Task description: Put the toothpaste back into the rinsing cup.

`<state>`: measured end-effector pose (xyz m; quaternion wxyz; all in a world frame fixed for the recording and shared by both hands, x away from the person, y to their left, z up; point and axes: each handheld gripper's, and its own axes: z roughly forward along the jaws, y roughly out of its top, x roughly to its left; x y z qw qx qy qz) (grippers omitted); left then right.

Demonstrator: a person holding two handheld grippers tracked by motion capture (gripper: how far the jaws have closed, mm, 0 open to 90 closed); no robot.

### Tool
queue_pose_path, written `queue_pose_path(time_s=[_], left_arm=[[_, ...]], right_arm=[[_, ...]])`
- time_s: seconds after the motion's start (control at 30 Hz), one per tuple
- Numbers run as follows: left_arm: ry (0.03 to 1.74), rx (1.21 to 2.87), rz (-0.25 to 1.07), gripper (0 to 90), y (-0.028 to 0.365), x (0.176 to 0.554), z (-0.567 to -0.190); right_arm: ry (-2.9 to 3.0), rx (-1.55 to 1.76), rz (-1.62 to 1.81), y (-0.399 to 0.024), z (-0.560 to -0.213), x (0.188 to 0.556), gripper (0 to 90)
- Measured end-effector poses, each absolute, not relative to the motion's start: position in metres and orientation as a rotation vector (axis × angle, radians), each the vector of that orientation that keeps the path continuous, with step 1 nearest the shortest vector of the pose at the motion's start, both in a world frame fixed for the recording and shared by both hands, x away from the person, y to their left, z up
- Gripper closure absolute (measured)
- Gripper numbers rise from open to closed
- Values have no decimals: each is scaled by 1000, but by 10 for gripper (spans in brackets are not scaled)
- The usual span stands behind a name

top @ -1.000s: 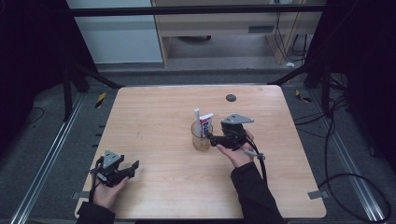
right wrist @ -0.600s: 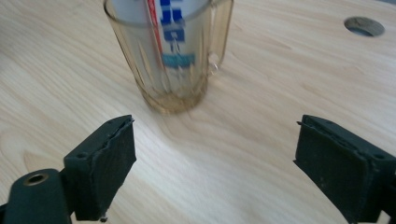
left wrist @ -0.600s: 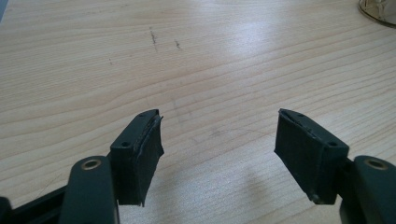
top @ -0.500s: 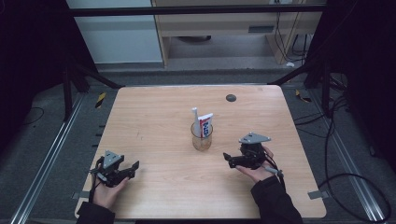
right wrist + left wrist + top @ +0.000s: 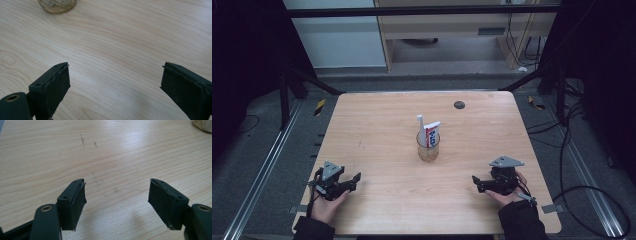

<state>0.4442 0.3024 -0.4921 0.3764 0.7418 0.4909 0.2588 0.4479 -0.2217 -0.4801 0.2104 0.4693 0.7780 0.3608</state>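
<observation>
A clear glass cup point(image 5: 428, 148) stands mid-table, holding a red-and-white toothpaste tube point(image 5: 432, 133) and a white toothbrush point(image 5: 420, 124). My left gripper point(image 5: 353, 181) rests near the front left edge with its jaws pointing right, open and empty point(image 5: 117, 181). My right gripper point(image 5: 476, 183) sits at the front right, jaws pointing left toward the middle. They have just been opening and stand wide with nothing between them point(image 5: 115, 65). The cup's base point(image 5: 57, 5) lies well ahead of the right jaws and its rim of the base point(image 5: 202, 125) shows far off the left jaws.
The wooden table point(image 5: 377, 125) carries a small dark round spot point(image 5: 459, 105) at the back. Metal rails and cables run along the floor on both sides.
My right gripper has drawn back from beside the cup to the front right of the table and sunk lower. The left gripper has stayed put.
</observation>
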Motion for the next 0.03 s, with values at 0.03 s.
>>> queue_pose_path(time_s=[0.03], left_arm=[[1256, 1898, 662, 287, 303, 444, -492]], right_arm=[[2153, 1322, 998, -225, -480, 447, 87]])
